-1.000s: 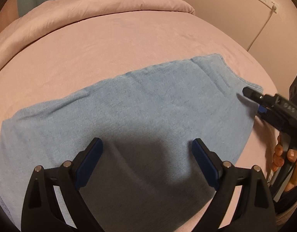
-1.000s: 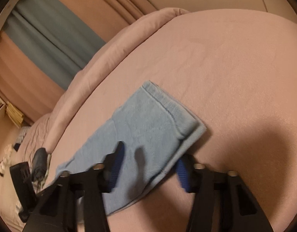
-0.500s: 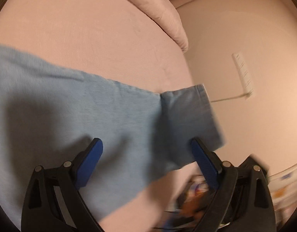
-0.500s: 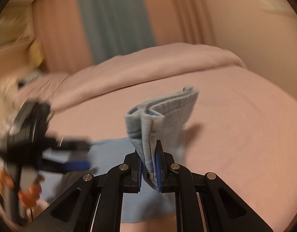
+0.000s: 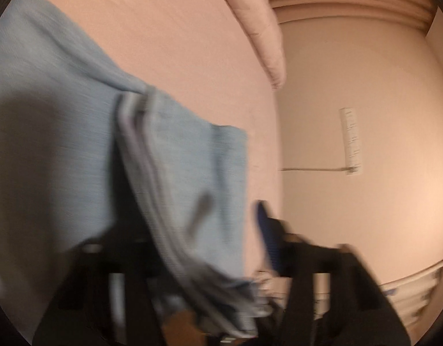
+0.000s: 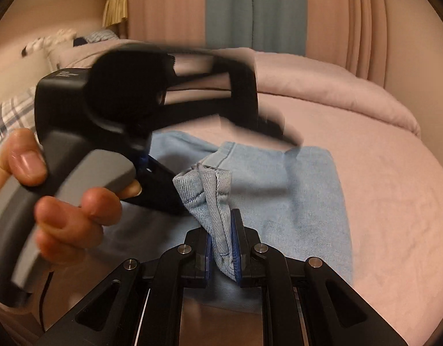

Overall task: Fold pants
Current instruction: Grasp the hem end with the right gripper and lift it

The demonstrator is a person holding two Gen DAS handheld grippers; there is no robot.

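Observation:
Light blue denim pants (image 6: pixel 302 196) lie on the pink bed (image 6: pixel 394 190). My right gripper (image 6: pixel 221 245) is shut on a bunched hem edge of the pants (image 6: pixel 214 190) and lifts it off the bed. The left gripper's body (image 6: pixel 111 109) and the hand holding it fill the left of the right wrist view, close beside the lifted hem. In the blurred left wrist view the pants (image 5: pixel 62 150) cover the left side, and a raised fold (image 5: pixel 169 201) stands between my left gripper's fingers (image 5: pixel 267 230). The left gripper (image 5: pixel 192 239) looks partly closed around the fold; contact is unclear.
A rolled pink blanket (image 5: pixel 261 28) lies at the bed's far end. A wall with a power strip (image 5: pixel 351 141) stands right of the bed edge. Curtains (image 6: pixel 256 11) hang behind the bed. A plaid cloth (image 6: pixel 11 115) and clutter sit at the left.
My right gripper closed on the pants hem and lifted it. My left gripper swung to the hem end, and its fingers have narrowed around the raised fold.

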